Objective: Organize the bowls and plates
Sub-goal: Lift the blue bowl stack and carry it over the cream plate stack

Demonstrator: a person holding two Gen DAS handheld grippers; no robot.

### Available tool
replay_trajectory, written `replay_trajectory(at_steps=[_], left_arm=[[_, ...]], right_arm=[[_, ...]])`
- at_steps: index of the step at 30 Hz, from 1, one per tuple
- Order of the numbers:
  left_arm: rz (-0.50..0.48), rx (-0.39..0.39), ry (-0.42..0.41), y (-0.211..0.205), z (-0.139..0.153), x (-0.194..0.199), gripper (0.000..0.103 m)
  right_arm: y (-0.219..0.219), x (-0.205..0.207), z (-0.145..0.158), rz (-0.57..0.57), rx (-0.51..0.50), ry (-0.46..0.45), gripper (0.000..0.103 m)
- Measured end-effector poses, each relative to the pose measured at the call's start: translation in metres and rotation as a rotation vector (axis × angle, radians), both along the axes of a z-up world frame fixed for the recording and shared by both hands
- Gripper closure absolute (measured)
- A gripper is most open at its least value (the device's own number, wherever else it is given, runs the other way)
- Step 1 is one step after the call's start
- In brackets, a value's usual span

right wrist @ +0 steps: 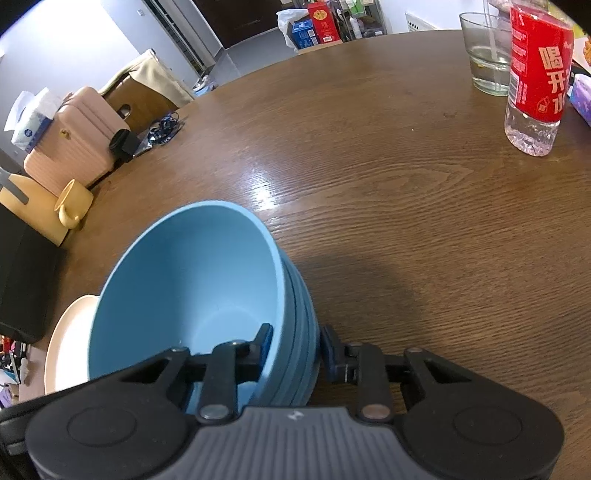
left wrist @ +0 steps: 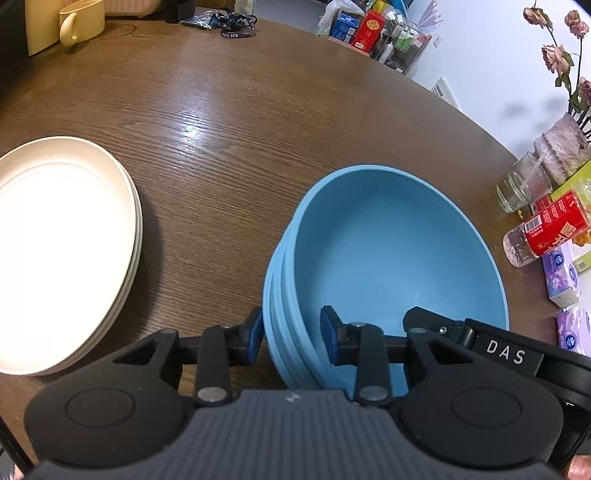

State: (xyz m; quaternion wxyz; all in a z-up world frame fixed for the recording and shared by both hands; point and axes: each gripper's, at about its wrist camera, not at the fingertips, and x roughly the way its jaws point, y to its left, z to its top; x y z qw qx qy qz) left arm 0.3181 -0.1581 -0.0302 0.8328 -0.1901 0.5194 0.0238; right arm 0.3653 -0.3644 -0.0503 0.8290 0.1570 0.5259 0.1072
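A stack of several nested blue bowls (left wrist: pixel 388 251) stands on the brown wooden table (left wrist: pixel 221 110). My left gripper (left wrist: pixel 291 334) is shut on the stack's near left rim, one blue pad outside the walls and one inside the top bowl. In the right wrist view the same blue bowls (right wrist: pixel 184 280) fill the lower left, and my right gripper (right wrist: pixel 295 349) is shut on their right rim in the same way. The right gripper's black body marked DAS (left wrist: pixel 506 354) shows across the stack. A stack of cream plates (left wrist: pixel 62 251) lies to the left of the bowls, partly hidden behind them (right wrist: pixel 70 343).
A yellow mug (left wrist: pixel 79 22) and a pink case (right wrist: pixel 74 136) stand at the far left of the table. A drinking glass (right wrist: pixel 484 55), a red-labelled bottle (right wrist: pixel 535 81), tissue packs (left wrist: pixel 563 277) and a vase of dried flowers (left wrist: pixel 561 147) line the right edge.
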Motion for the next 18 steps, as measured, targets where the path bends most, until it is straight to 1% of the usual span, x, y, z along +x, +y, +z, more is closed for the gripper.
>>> replay_trajectory(at_steps=[8, 13, 14, 16, 18], left_arm=[[-0.003, 0.011, -0.005, -0.0035, 0.0007, -0.0005, 0.07], [-0.01, 0.003, -0.014, -0.0016, 0.0014, -0.0015, 0.071], [-0.012, -0.001, -0.015, -0.0003, 0.0012, -0.0017, 0.072], [-0.014, -0.003, -0.015, 0.0015, 0.0012, -0.0017, 0.078], [-0.015, -0.003, -0.017, 0.0017, 0.0014, -0.0023, 0.079]], right_arm=[[-0.0003, -0.0022, -0.0003, -0.003, 0.001, -0.005, 0.077], [-0.0018, -0.0044, 0.001, -0.002, 0.001, -0.018, 0.077], [-0.0026, -0.0046, 0.001, -0.003, 0.004, -0.02, 0.077], [-0.005, -0.0051, 0.0003, -0.01, 0.006, -0.022, 0.078], [-0.0077, -0.0051, -0.0006, -0.017, 0.011, -0.023, 0.078]])
